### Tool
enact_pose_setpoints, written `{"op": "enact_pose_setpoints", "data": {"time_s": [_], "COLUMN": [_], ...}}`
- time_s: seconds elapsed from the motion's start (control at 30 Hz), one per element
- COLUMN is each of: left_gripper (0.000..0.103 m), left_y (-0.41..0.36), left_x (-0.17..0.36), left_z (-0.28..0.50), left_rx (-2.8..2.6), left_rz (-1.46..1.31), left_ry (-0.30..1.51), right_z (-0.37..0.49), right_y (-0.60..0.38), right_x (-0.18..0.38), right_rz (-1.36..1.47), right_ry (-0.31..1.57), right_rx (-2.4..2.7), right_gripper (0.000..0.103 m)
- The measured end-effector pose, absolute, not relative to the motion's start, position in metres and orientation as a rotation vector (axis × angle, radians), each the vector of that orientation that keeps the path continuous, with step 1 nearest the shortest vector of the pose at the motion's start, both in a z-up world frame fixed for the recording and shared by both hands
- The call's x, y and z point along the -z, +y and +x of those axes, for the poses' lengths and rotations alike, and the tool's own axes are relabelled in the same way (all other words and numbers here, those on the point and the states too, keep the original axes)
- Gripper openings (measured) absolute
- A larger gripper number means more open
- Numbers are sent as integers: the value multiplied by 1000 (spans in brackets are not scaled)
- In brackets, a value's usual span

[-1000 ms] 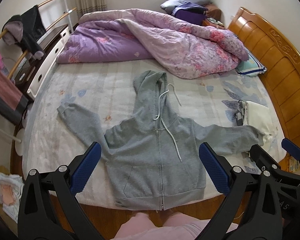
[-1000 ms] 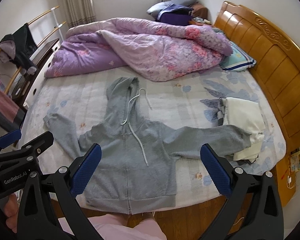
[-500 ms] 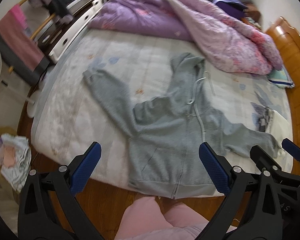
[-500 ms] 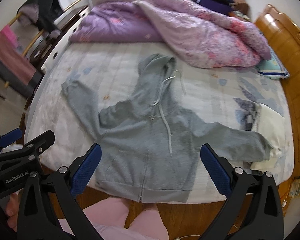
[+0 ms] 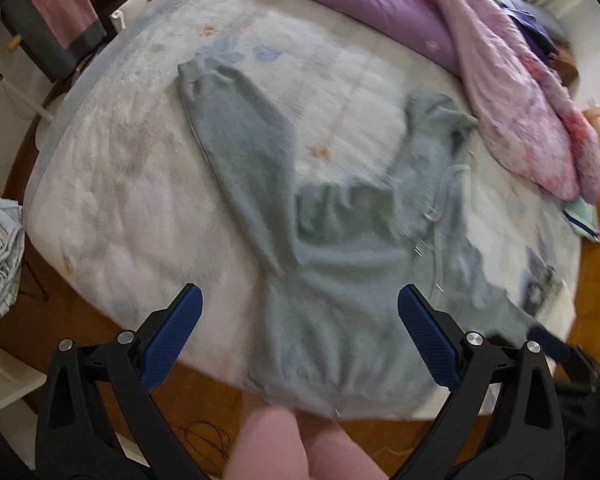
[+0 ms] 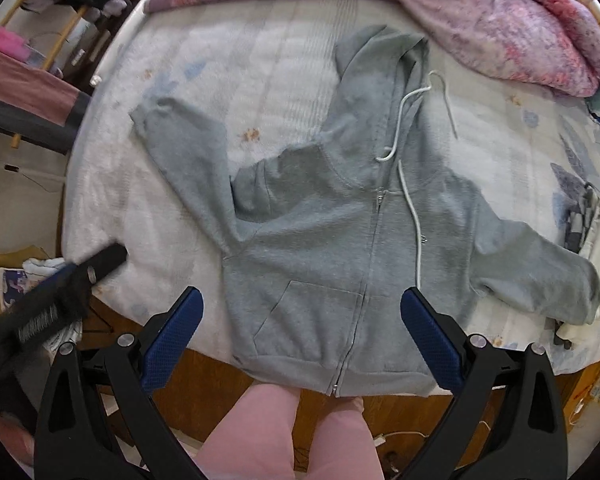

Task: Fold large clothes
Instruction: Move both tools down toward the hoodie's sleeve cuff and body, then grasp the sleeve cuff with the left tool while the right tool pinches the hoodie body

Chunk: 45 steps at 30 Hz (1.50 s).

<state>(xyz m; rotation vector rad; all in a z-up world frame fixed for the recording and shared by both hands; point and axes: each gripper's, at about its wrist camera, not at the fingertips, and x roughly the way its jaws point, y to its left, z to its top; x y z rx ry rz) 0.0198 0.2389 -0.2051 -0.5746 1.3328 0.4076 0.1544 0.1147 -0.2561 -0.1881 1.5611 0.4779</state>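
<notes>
Your left claw and right claw are both spread wide and hold nothing, above the gray hoodie lying flat, zipped, sleeves outstretched, on the bed.

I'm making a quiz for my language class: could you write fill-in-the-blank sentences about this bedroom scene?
1. The grey zip-up cotton hoodie lies spread flat on the ____.
2. Both the left claw and the right claw are ____.
3. The hoodie's zipper is ____.
4. The crumpled floral quilt is mostly ____ in colour.

Missing words: bed; open; closed; purple
</notes>
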Motion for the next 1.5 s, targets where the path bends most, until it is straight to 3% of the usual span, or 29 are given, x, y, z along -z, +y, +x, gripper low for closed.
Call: {"op": "enact_pose_setpoints", "data": {"time_s": [0.27, 0.57, 0.77, 0.8, 0.83, 0.87, 0.9, 0.97, 1.03, 1.23, 1.3, 1.37, 1.5], "left_gripper": [98, 98, 97, 94, 66, 47, 47, 26, 20, 17, 17, 17, 17], "left_y": [361, 491, 530, 535, 538, 540, 541, 538, 534, 522, 522, 526, 513], "left_x": [318, 409, 442, 447, 451, 456, 457, 453, 447, 401, 380, 357, 322], "left_z": [94, 163, 194, 199, 201, 205, 206, 209, 210, 193, 182, 168, 129], "left_rx": [-524, -658, -705, -688, -676, -658, -661, -666, -670, -771, -808, -836, -878], "left_rz": [-522, -540, -438, -448, -463, -481, -475, -427, -387, -241, -205, -170, -148], "left_ry": [1366, 1364, 1310, 1303, 1310, 1331, 1333, 1316, 1309, 1254, 1217, 1195, 1182], "right_z": [188, 231, 240, 239, 238, 237, 235, 231, 229, 226, 226, 225, 219], "right_y": [127, 117, 117, 119, 121, 123, 125, 128, 131, 137, 141, 144, 152], "right_x": [330, 400, 420, 422, 423, 426, 429, 433, 433, 427, 424, 421, 425], "right_rz": [-19, -18, -3, -14, -24, -38, -49, -56, -50, -72, -87, -96, -107], "right_ry": [1736, 1728, 1737, 1741, 1743, 1749, 1758, 1775, 1786, 1760, 1742, 1723, 1723], "right_rx": [-435, -261, -225, -231, -233, -236, -240, -246, -256, -295, -311, -343, -393], "right_gripper": [95, 95, 95, 95, 95, 95, 95, 95, 95, 94, 89, 75, 61]}}
